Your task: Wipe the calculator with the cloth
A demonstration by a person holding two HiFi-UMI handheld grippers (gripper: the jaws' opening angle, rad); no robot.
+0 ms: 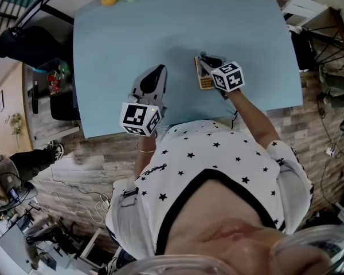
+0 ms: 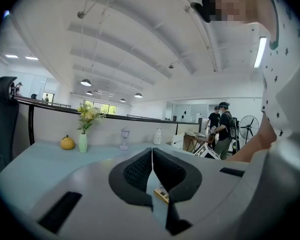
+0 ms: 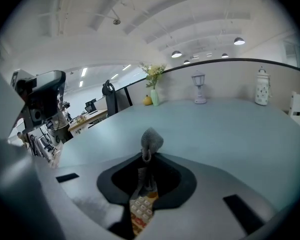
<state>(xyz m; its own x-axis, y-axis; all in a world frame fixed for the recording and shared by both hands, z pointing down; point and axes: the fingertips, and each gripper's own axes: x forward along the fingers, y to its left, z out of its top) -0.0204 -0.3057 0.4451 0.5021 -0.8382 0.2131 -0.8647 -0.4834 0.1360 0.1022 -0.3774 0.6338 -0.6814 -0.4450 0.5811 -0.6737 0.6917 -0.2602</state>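
The right gripper (image 1: pixel 205 59) hides most of the calculator (image 1: pixel 203 82) (one edge shows), keys too small to read.

1. Head view looks steeply down onto the whole bench (image 1: pixel 120 67).
2. Left gripper view sits low, facing along the bench toward the vase (image 2: pixel 83 143).
3. Right gripper view, equally low, shares that vase (image 3: pixel 154 97).

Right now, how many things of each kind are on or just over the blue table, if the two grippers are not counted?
Calculator: 1
Cloth: 1
Vase with flowers: 1
Yellow fruit: 1
Small lantern: 1
White jar: 1
Total: 6
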